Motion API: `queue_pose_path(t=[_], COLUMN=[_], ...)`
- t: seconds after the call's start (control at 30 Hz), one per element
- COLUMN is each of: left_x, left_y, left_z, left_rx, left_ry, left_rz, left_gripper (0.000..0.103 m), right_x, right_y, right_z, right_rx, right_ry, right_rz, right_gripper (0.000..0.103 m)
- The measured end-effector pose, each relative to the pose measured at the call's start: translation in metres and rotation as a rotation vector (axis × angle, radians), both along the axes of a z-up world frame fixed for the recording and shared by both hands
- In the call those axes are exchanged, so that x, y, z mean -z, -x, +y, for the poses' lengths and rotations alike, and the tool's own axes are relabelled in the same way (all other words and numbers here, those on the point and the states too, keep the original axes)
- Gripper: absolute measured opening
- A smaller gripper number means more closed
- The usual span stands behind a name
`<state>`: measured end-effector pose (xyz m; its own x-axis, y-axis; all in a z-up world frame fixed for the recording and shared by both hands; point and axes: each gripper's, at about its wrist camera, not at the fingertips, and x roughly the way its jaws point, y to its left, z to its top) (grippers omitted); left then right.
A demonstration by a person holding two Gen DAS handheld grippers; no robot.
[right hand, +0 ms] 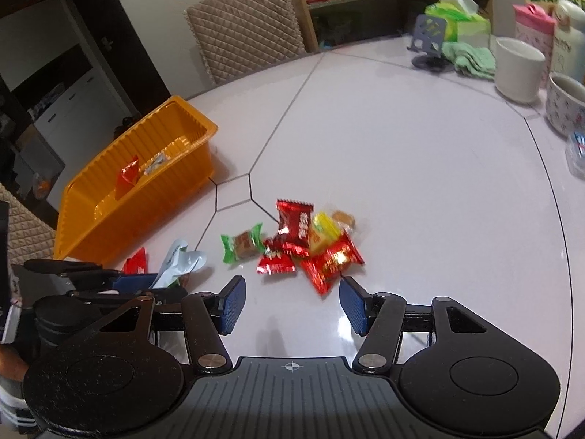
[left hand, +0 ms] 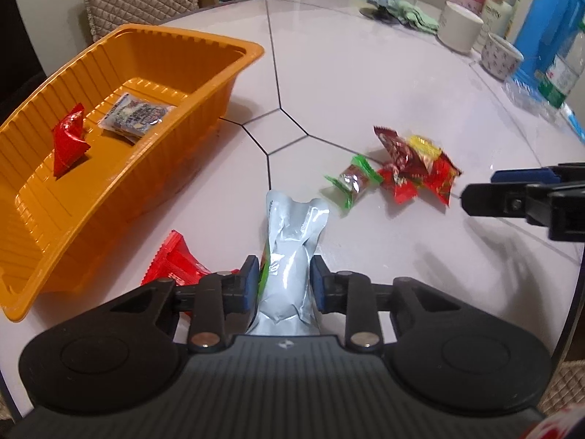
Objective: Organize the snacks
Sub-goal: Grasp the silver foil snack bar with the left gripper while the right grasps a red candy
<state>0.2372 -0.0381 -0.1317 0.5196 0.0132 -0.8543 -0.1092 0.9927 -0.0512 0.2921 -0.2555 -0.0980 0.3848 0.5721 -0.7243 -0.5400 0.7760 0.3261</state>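
Note:
My left gripper (left hand: 285,274) is shut on a silver snack packet (left hand: 292,226) with a green edge, which lies on the white table beside the orange tray (left hand: 204,42). A red packet (left hand: 67,142) and a printed packet (left hand: 135,115) lie in the tray. Another red packet (left hand: 179,259) rests on the table between the tray and my left fingers. My right gripper (right hand: 290,300) is open and empty, just short of a pile of red and yellow candies (right hand: 314,245). A green-wrapped candy (right hand: 243,243) lies left of the pile. The right wrist view also shows the silver packet (right hand: 179,259) and the tray (right hand: 175,104).
Along the far right edge stand a white cup (left hand: 459,27), a floral cup (left hand: 499,56), a blue container (left hand: 548,29) and a plastic bottle (left hand: 559,73). A phone stand (right hand: 429,47) and green cloth (right hand: 471,58) sit at the back. A quilted chair (right hand: 248,29) stands behind the table.

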Motion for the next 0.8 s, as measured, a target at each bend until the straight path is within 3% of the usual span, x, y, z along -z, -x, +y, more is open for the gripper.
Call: queue_pose_path(t=[0.2, 0.3, 0.4, 0.8], left_x=[-0.016, -0.02, -0.02, -0.022], left_y=[-0.001, -0.004, -0.006, -0.004], left_z=[0.009, 0.014, 0.018, 0.022], left_rx=[-0.04, -0.062, -0.085, -0.121], left_ry=[0.015, 0.022, 0.021, 0.03], left_rz=[-0.037, -0.044, -0.038, -0.036], left_gripper=[0.027, 0.027, 0.027, 0.027], right_x=[-0.001, 0.002, 0.008, 0.034], right_y=[-0.012, -0.021, -0.028, -0.045], right_z=[0.018, 0.028, 0.035, 0.051], right_rx=[-0.017, -0.029, -0.026, -0.022], right_ry=[0.012, 0.023, 0.035, 0.092], right_rz=[-0.068, -0.078, -0.077, -0.056], right_gripper=[0.056, 0.042, 0.038, 0.034])
